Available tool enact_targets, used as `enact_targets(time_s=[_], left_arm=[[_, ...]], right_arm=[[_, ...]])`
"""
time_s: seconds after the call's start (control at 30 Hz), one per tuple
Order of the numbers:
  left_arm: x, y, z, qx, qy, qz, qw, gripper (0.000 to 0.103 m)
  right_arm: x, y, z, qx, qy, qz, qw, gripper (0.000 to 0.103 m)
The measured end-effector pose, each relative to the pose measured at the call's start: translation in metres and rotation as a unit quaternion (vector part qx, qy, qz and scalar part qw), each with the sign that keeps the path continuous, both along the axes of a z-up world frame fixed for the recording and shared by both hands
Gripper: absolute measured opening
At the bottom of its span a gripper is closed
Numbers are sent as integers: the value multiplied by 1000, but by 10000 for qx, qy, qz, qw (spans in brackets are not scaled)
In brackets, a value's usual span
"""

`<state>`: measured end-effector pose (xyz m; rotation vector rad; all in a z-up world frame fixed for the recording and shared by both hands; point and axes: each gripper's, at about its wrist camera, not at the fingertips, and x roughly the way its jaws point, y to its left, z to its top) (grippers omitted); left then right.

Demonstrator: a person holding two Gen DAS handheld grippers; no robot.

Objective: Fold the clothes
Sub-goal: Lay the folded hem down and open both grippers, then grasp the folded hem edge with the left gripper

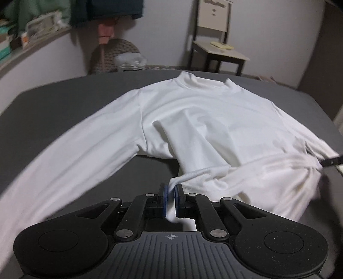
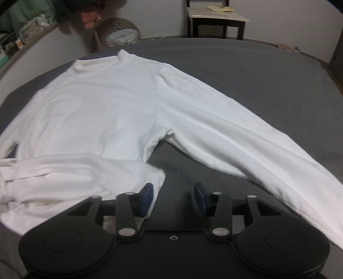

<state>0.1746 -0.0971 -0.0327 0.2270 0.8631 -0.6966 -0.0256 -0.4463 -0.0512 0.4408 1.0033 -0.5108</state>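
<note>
Grey bed (image 1: 64,103) carries the white shirt (image 1: 203,120) flat, collar away, sleeves angling back on both sides. Left hand-held gripper (image 1: 170,199) is clenched on the hem corner. Right hand-held gripper (image 2: 173,198) hangs spread and empty; the hem's other corner (image 2: 156,173) lies just to its left, nearest.

Both wrist cameras sat low and close over the grey bed (image 1: 53,103), facing its far edge; they shared the white long-sleeved shirt (image 1: 203,120) and chair (image 2: 216,17).
</note>
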Motion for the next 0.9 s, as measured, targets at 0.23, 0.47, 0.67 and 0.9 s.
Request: enact_targets(time_s=[0.23,0.47,0.67,0.9], left_arm=[[-19,38,8,-418,332,17,9986,90],[-8,34,-9,-285,524,452,9972,89],[-12,4,-28,167,417,207,9988,88],[-16,-13,-39,250,361,187,9989,51]], right_arm=[[-31,13,17,546,-455,-161,9973,51],[-51,1,2,1132,-1074,-1063,9820,50],[-50,-8,-18,1808,-1339,-1360,9648,49],[-32,7,-24,1326,-1300,-1259,9745,48]])
